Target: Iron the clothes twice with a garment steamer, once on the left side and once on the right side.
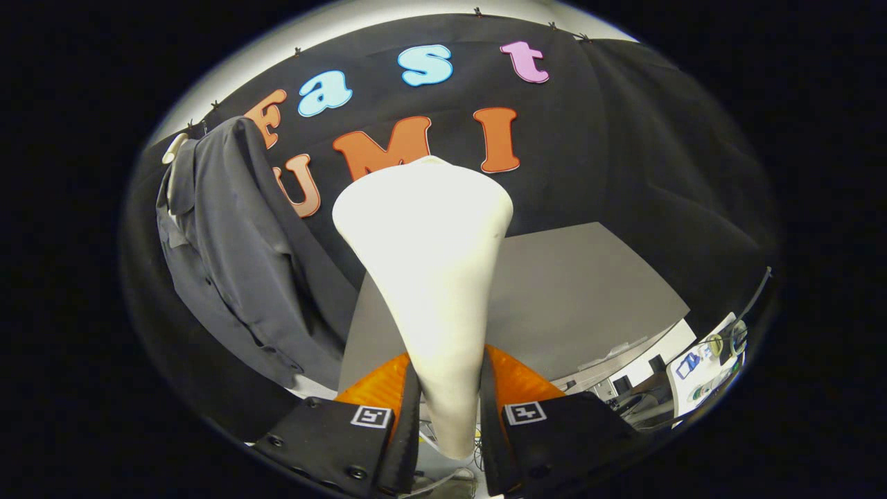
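Gripper (449,409) clamped on the garment steamer (426,277), both fingers pressed against its narrow white handle from either side, handle running up between them and flaring to a broad head that points away toward the booth wall. Steamer held up, apart from the clothes; nothing touches the fabric. Beyond the fingers and off to their left hangs the target, a dark grey shirt (235,263) on a pale hanger (173,147), against the black cloth wall, collar up, button placket facing out, hem draping down near a grey table (589,291). Step in hand, as I judge it: tool is grasped, approach to the garment not yet made, neither pass looks started. Next move calls for swinging the head over to the shirt, squaring the face to the cloth on one side, then a stroke along that side. Hard to read: steamer's face is turned away so its plate and any steam are hidden; handle's lower end and any cord are cut off between the fingers; shirt's far sleeve is folded out of sight; clutter past the table edge is too small to name.
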